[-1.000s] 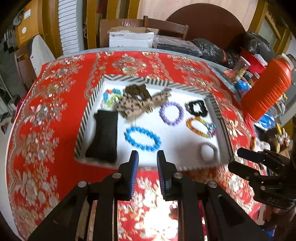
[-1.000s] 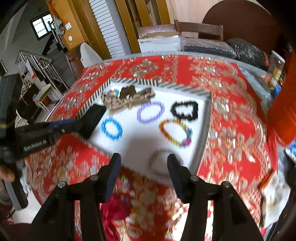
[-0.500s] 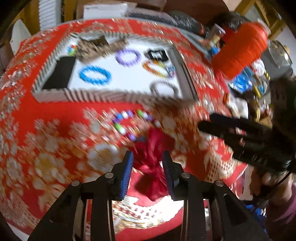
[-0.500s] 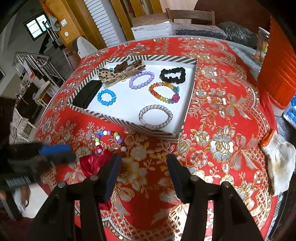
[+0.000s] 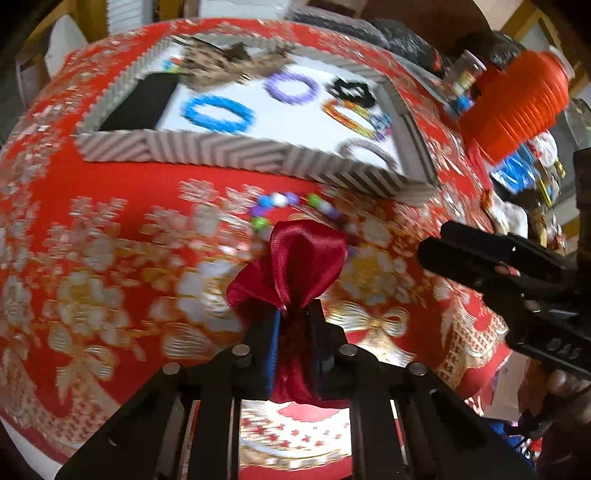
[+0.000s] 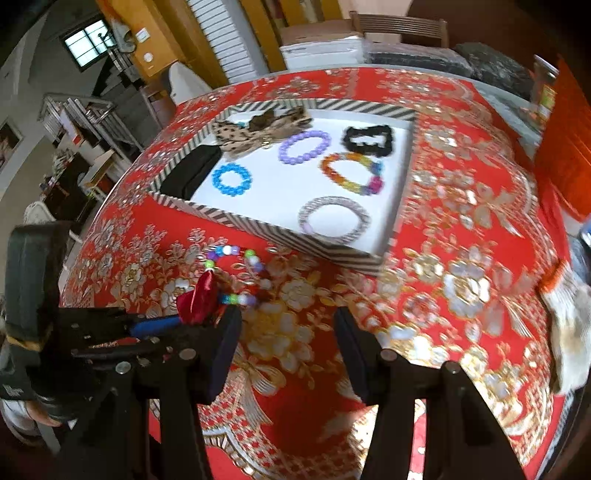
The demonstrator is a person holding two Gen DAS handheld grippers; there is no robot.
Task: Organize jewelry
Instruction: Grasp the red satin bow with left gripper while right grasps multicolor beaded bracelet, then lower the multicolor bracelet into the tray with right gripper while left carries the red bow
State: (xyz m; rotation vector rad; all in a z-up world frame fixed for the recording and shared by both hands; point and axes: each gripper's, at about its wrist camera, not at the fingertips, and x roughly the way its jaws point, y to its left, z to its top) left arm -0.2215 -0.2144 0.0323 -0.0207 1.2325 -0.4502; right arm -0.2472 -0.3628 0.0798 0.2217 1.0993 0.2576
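Home dining rm – round table w/ red floral tablecloth [image 6: 461, 229]. Wooden chair [image 6: 399, 26], staircase railing [image 6: 85, 110] behind.

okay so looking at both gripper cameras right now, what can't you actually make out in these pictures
- Left wrist view: the lower part of the red satin bow is hidden between the fingers of the left gripper.
- Left wrist view: motion blur smears the bead detail of everything in the striped tray.
- Right wrist view: the bow covers part of the multicolored bead bracelet, so its full loop is unclear.
- Right wrist view: the frame's right edge cuts off the white cloth.
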